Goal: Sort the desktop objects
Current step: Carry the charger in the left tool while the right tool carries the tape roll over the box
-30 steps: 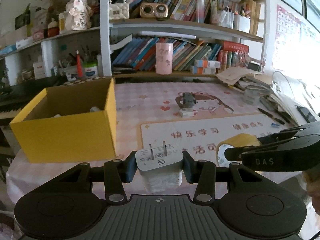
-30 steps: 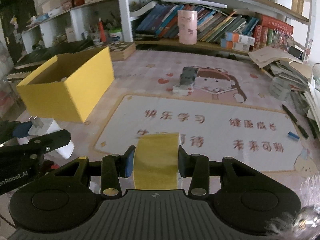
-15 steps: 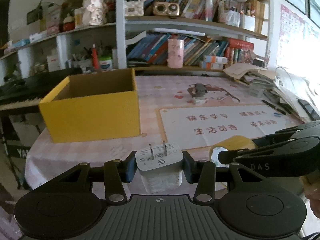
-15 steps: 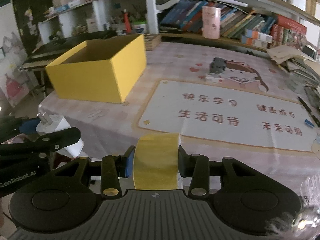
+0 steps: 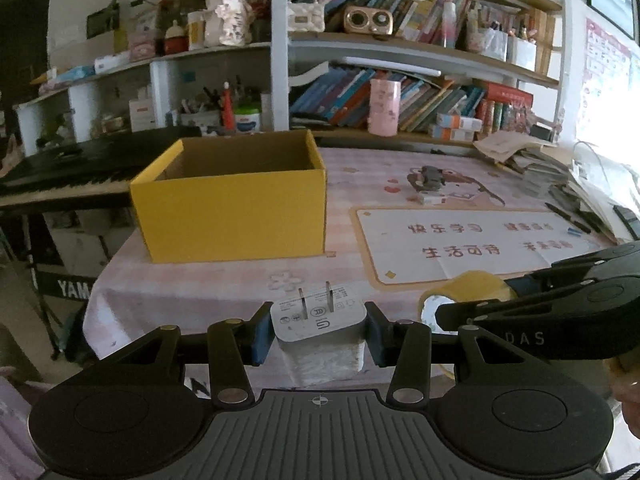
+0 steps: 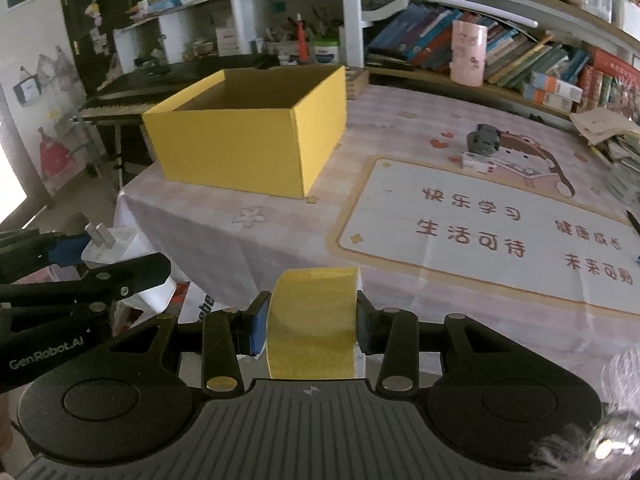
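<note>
While held off the surface (image 6: 280, 216) edge, left hand-held gripper (image 5: 318, 330) clamping white charger (image 5: 318, 316), right hand-held gripper (image 6: 310, 326) clamping yellow tape roll (image 6: 314, 320), yellow box (image 5: 236, 212) beyond.

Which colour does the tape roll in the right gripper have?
The tape roll is yellow; it shows best in the right wrist view.

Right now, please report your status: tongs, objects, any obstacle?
Left tongs shut on charger. Right tongs shut on tape roll. Yellow box open on table, ahead. Nothing in the way.
</note>
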